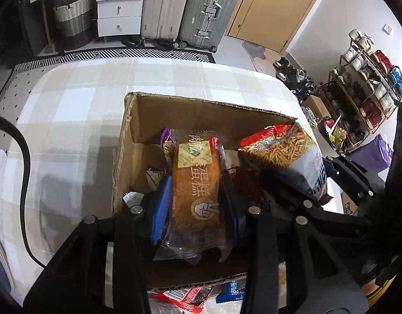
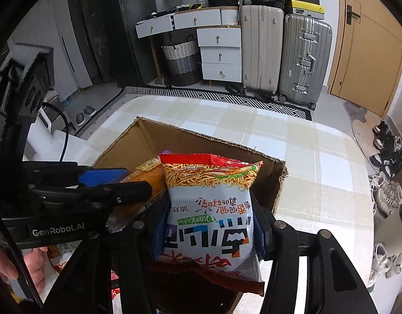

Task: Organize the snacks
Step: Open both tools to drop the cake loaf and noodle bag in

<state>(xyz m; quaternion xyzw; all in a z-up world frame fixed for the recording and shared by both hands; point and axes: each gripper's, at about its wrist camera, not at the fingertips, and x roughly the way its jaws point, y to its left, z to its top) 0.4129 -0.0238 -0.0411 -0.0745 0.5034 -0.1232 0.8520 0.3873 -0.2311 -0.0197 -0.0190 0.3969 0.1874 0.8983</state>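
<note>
An open cardboard box [image 1: 208, 115] [image 2: 174, 138] stands on a checked tablecloth. My left gripper [image 1: 194, 193] is shut on a clear-wrapped brown cake packet [image 1: 194, 183], held over the box's inside; its blue pads press both long sides. My right gripper [image 2: 210, 225] is shut on a grey and red noodle-snack bag [image 2: 210, 209], also above the box. That bag [image 1: 287, 154] shows to the right in the left wrist view. A purple-wrapped snack [image 1: 165, 141] lies inside the box. The left gripper [image 2: 106, 180] with the cake appears at left in the right wrist view.
Loose snack packets [image 1: 190, 298] lie on the table in front of the box. A person's hand [image 2: 7, 261] grips the left tool. Beyond the table stand suitcases [image 2: 284, 52], white drawers [image 2: 219, 55], a woven basket [image 2: 181, 60] and a shoe rack [image 1: 368, 91].
</note>
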